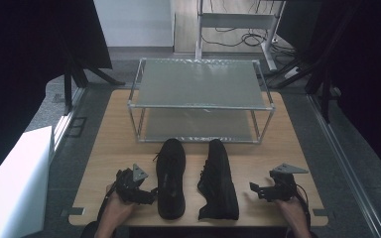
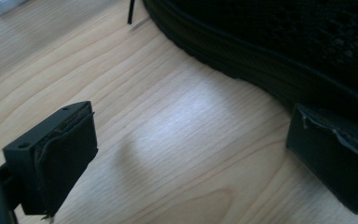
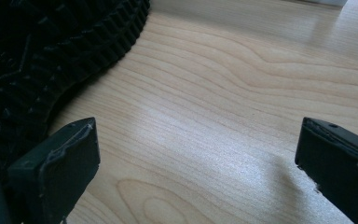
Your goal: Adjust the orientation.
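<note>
Two black shoes lie side by side on the wooden table [image 1: 109,148], toes toward the rack. The left shoe [image 1: 171,178] stands upright; its side and sole edge [image 2: 284,51] show in the left gripper view. The right shoe [image 1: 218,181] lies tipped on its side, and its treaded sole [image 3: 37,51] faces my right gripper. My left gripper [image 1: 148,195] [image 2: 196,158] is open, low over the table just left of the left shoe, with one pad close to the sole. To the right of the right shoe, my right gripper [image 1: 257,191] [image 3: 198,168] is open over bare wood.
A two-tier metal-framed rack [image 1: 201,105] with frosted shelves stands at the back of the table. A white box [image 1: 15,183] sits off the table to the left. Dark stands and cables occupy the floor beyond. Bare wood lies on either side of the shoes.
</note>
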Tool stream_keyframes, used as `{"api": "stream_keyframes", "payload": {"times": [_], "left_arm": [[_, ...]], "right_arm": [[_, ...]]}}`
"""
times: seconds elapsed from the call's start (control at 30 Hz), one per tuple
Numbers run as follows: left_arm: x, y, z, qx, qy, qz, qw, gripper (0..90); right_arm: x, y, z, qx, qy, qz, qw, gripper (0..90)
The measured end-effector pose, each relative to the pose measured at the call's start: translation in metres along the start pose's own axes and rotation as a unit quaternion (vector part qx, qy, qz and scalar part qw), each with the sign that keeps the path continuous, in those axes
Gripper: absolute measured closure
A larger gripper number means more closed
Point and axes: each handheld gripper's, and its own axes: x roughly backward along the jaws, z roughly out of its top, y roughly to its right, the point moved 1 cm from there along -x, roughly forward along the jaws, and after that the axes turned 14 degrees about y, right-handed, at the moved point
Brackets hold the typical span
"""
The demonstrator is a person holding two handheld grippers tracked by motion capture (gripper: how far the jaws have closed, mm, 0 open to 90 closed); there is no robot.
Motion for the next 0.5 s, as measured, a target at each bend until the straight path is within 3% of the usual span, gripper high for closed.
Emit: {"api": "stream_keyframes", "payload": {"times": [0.1, 0.27, 0.4, 0.5], "left_arm": [[-0.004, 0.008, 0.003, -0.004, 0.003, -0.015, 0.9999, 1.5], [-0.007, 0.014, 0.005, -0.008, 0.007, -0.021, 0.9997, 1.1], [-0.006, 0.011, 0.004, -0.004, 0.01, -0.024, 0.9996, 0.0], [-0.003, 0.007, 0.005, 0.002, 0.027, -0.018, 0.9995, 0.0]], "right_arm": [[0.0, 0.0, 0.0, 0.0, 0.0, 0.0, 1.0, 0.0], [0.0, 0.001, 0.0, -0.001, -0.001, 0.0, 1.0, 0.0], [0.0, 0.001, 0.0, 0.0, -0.001, -0.001, 1.0, 0.0], [0.001, 0.001, 0.0, 0.003, 0.001, -0.003, 1.0, 0.0]]}}
